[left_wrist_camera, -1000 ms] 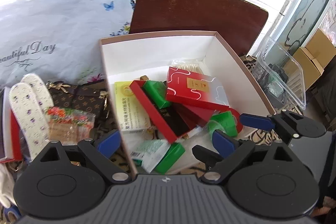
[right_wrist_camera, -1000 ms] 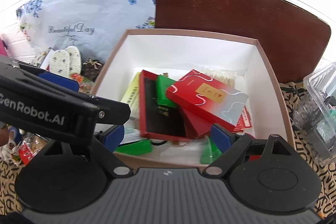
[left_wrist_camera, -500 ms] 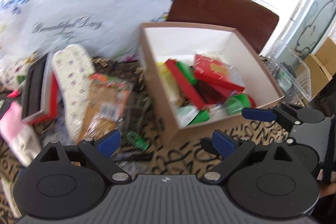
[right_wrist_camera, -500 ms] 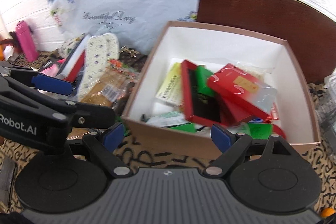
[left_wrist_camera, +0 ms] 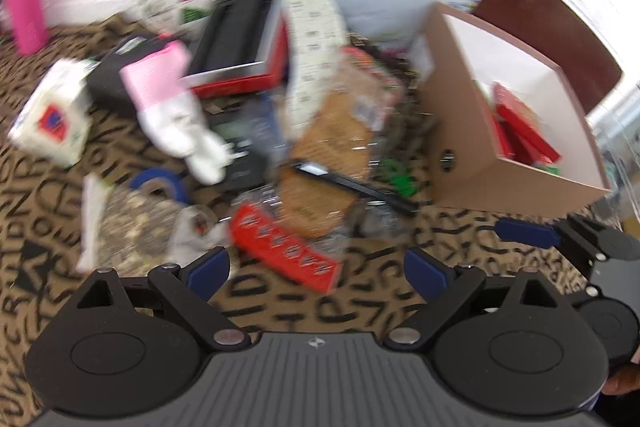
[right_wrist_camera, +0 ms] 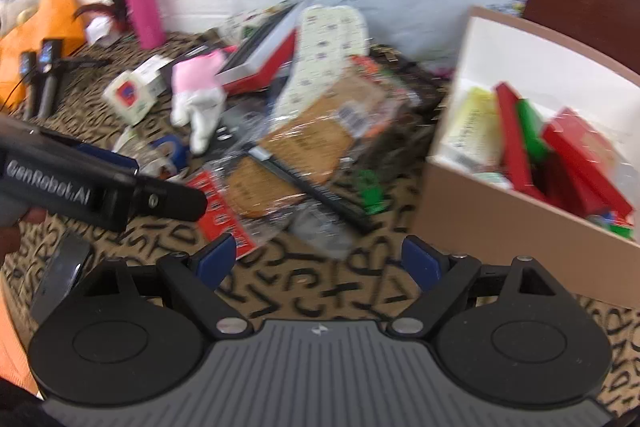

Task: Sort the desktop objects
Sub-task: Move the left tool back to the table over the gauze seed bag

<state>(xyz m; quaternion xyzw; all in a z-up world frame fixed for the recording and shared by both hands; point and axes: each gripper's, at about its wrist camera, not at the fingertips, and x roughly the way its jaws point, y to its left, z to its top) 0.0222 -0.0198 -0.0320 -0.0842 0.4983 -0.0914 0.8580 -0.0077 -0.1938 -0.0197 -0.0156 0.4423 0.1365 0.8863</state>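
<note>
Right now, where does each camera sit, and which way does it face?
Left wrist: on the left gripper, facing the clutter, cardboard box at right; its own open fingers and the right gripper show.
Right wrist: on the right gripper, same pile; the left gripper enters from left.
Shared: box, pink bottle, black pen.

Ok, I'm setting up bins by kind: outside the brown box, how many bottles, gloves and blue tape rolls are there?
Bottles: 1, pink
Gloves: 1, white with a pink cuff
Blue tape rolls: 1
Total: 3
</note>
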